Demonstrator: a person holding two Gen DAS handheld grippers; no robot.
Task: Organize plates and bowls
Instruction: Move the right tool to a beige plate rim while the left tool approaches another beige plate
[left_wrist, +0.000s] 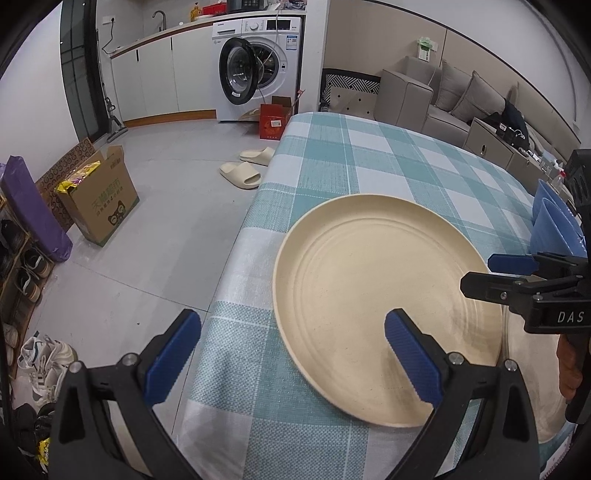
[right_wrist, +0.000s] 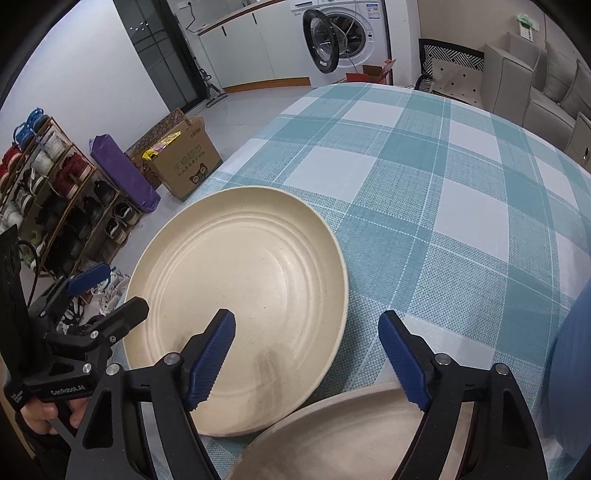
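**Step in hand (judged):** approach to a grasp on the cream plate (left_wrist: 369, 295). No lift begun.

**Location of the work:**
- Lies flat on the checked tablecloth (right_wrist: 443, 184), close to the table's edge on the floor side.
- Overlaps or touches the second plate (right_wrist: 332, 439) at the near rim. Cannot tell which.
- Sits near the blue bowls (left_wrist: 554, 225), nested and tilted at the far right of the left wrist view.

**Tongs:**
- Left gripper (left_wrist: 291, 325): jaws apart, clamped on nothing. Straddles the plate's outer rim, with one pad over the plate's floor and the other out beyond the table's edge.
- Right gripper (right_wrist: 306, 321): jaws apart, clamped on nothing. Straddles the opposite rim, with one pad over the plate's floor and the other over cloth beside the second plate.

**Next move (judged):**
1. Lower one gripper until the rim sits between the pads.
2. Close on the rim wall, not on the flat floor.
3. Lift level, then set on the second plate to form a stack.

**Materials and shapes:**
- Plate: round, shallow, matt cream with fine specks. Concentric ridges stepping down to a flat centre, low upturned rim. Probably rigid and light.
- Cloth: woven, teal-and-white check, slightly coarse. Expect drag rather than slide.
- Pads (left_wrist: 413, 362): blue, cross-hatched for grip.
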